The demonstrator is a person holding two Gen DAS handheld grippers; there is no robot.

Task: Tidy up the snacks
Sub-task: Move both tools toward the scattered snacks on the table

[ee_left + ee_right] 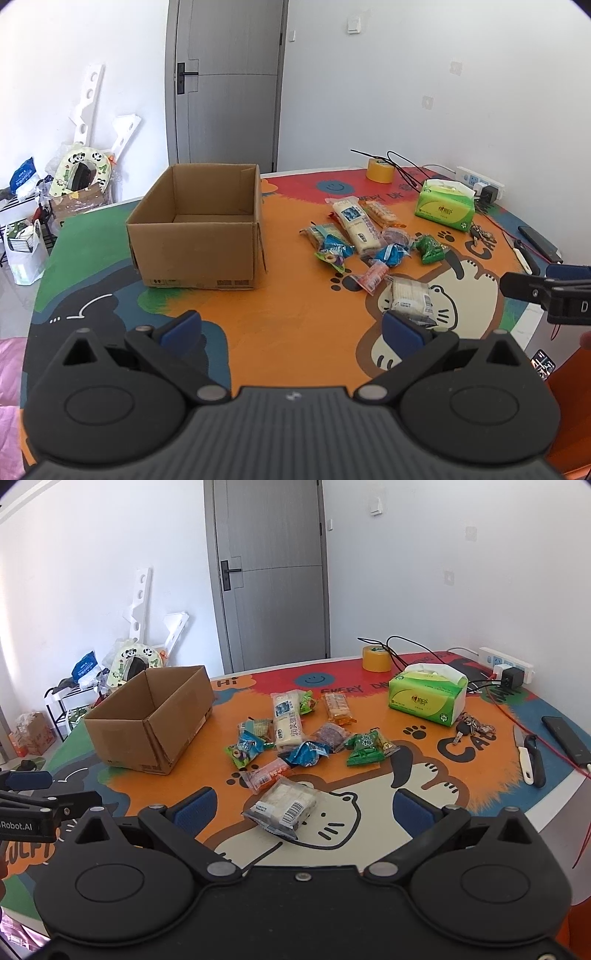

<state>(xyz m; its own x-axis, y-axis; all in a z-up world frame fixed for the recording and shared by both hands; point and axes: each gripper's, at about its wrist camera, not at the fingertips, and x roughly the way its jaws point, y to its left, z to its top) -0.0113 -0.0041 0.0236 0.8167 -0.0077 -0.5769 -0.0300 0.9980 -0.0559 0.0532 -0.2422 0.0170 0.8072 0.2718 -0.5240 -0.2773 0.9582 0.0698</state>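
Hovering above the near edge of the tabletop (491, 775): left tongs (291, 325) spread wide, blue pads (183, 326) well apart, gripping nothing. Likewise gaping wide over the cat print: right tongs (304, 808), nothing between the pads (413, 808).

Lying just ahead of the right tongs, flat on the tabletop: clear packet of pale biscuits (284, 803), barcode facing up. Touching its far corner: small orange-red packet (264, 775). Scattering loosely beyond, mid-tabletop: blue wrapper (308, 753), green packet (365, 747), long white packet (288, 720) lying lengthwise, dark purplish packet (330, 734), orange biscuit packet (338, 707), and a green-and-blue packet (245, 751) at the left of the heap.

Standing open-topped to the left of the snacks, well apart from them: cardboard box (155, 716), interior showing nothing in the left wrist view.

Sitting toward the far right: green tissue pack (426, 698), yellow tape roll (376, 659), keys (469, 727), white-handled knife (524, 753), dark phone (567, 742), power strip (506, 664).
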